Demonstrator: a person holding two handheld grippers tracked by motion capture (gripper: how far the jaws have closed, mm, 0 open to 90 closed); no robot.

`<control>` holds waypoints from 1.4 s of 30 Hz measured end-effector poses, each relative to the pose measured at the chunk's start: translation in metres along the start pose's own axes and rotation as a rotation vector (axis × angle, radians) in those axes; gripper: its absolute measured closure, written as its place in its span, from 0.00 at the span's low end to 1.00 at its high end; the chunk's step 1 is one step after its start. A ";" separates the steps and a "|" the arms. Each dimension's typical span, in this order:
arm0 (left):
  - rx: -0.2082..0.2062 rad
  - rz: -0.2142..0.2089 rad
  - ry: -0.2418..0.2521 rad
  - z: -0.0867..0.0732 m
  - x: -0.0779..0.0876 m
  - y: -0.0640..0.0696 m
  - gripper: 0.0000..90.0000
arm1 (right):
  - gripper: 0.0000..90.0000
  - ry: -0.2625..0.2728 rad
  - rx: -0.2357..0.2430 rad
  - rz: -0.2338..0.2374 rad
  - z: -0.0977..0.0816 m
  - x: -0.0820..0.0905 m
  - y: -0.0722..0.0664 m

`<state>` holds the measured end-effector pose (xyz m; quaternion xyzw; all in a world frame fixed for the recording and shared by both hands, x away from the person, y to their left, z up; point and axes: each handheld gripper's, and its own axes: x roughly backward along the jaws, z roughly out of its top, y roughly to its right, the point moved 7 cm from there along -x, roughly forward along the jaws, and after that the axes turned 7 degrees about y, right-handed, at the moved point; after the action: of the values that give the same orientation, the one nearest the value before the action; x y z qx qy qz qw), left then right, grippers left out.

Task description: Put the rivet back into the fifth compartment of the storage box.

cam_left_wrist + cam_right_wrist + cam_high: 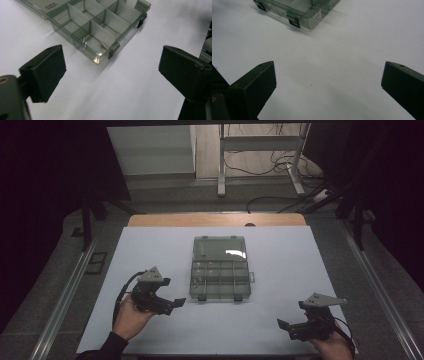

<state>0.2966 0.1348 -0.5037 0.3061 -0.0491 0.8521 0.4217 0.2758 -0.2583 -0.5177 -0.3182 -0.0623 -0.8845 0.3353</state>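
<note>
- Item: clear smoke-grey plastic compartment box [220, 279] with its hinged lid [220, 248] folded open to the far side; it lies flat at the middle of the white desk [150, 245], with bare surface all round it.
- Contents: a few small metal pins [85, 41] in the near-left compartment; thin dividers stand between the cells.
- Fittings: two dark latches [202, 297] on the near wall, one small tab on the right wall.
- Handling, as judged: light, rigid, smooth-walled, likely to slide or tip if pushed; the thin lid may flex. Best gripped across a side wall or at the lid's far edge, away from the latches.
- Left claw [176, 304]: near-left of the box, apart from it, jaws wide apart with nothing between them.
- Right claw [284, 326]: near-right corner of the desk, well apart from the box, jaws spread, empty.
- Room: wide free desk on both sides; the near desk edge lies close under both hands.
</note>
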 end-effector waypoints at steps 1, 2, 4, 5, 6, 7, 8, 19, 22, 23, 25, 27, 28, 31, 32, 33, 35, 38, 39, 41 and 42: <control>0.000 0.000 0.000 0.000 0.000 0.000 0.07 | 0.00 0.000 0.000 0.000 0.000 0.000 0.000; -0.006 0.009 0.008 -0.004 0.004 0.001 0.06 | 0.00 0.000 0.000 0.000 0.000 0.000 0.000; -0.017 0.028 0.019 -0.008 0.009 0.001 0.04 | 0.00 -0.001 0.000 0.000 0.000 0.000 0.000; -0.017 0.028 0.019 -0.008 0.009 0.001 0.04 | 0.00 -0.001 0.000 0.000 0.000 0.000 0.000; -0.017 0.041 0.032 -0.010 0.013 0.000 0.03 | 0.00 -0.001 0.001 0.000 0.000 0.000 0.000; -0.017 0.041 0.032 -0.010 0.013 0.000 0.03 | 0.00 -0.001 0.001 0.000 0.000 0.000 0.000; -0.007 0.046 0.045 -0.014 0.017 -0.001 0.03 | 0.00 -0.001 0.001 0.000 0.000 -0.001 0.000; 0.025 0.093 0.087 -0.031 0.035 -0.003 0.00 | 0.00 -0.005 0.002 0.001 0.000 -0.001 0.000; 0.028 0.106 0.113 -0.035 0.042 -0.002 0.01 | 0.00 -0.007 0.002 0.001 0.000 -0.001 0.000; 0.028 0.106 0.113 -0.035 0.042 -0.002 0.01 | 0.00 -0.007 0.002 0.001 0.000 -0.001 0.000; 0.028 0.112 0.116 -0.037 0.044 -0.001 0.01 | 0.00 -0.005 0.001 0.000 0.000 -0.001 0.000; 0.029 0.118 0.110 -0.040 0.046 -0.001 0.01 | 0.00 -0.005 0.001 0.000 0.000 -0.001 0.000; 0.028 0.125 0.104 -0.043 0.047 -0.001 0.01 | 0.00 -0.006 0.001 0.000 0.000 -0.001 0.000; 0.031 0.126 0.096 -0.046 0.047 0.000 0.01 | 0.00 -0.007 0.001 0.000 0.000 -0.001 0.000; 0.039 0.120 0.079 -0.049 0.045 0.000 0.01 | 0.00 -0.007 0.001 0.000 0.000 -0.001 0.000; 0.039 0.120 0.079 -0.049 0.045 0.000 0.01 | 0.00 -0.007 0.001 0.000 0.000 -0.001 0.000; 0.041 0.116 0.063 -0.051 0.043 0.000 0.01 | 0.00 -0.008 0.002 -0.001 0.000 -0.002 0.000; 0.030 0.117 0.027 -0.053 0.038 0.001 0.01 | 0.00 -0.011 0.001 0.000 0.000 -0.002 0.000; 0.030 0.117 0.027 -0.053 0.038 0.001 0.01 | 0.00 -0.011 0.001 0.000 0.000 -0.002 0.000; 0.023 0.120 0.023 -0.054 0.037 0.001 0.01 | 0.00 -0.010 -0.001 0.001 -0.001 -0.002 0.000; 0.022 0.121 0.025 -0.053 0.037 0.001 0.01 | 0.00 -0.009 -0.002 0.000 -0.001 -0.001 0.000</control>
<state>0.2534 0.1779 -0.5258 0.2965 -0.0528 0.8803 0.3666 0.2764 -0.2578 -0.5190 -0.3225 -0.0631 -0.8832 0.3347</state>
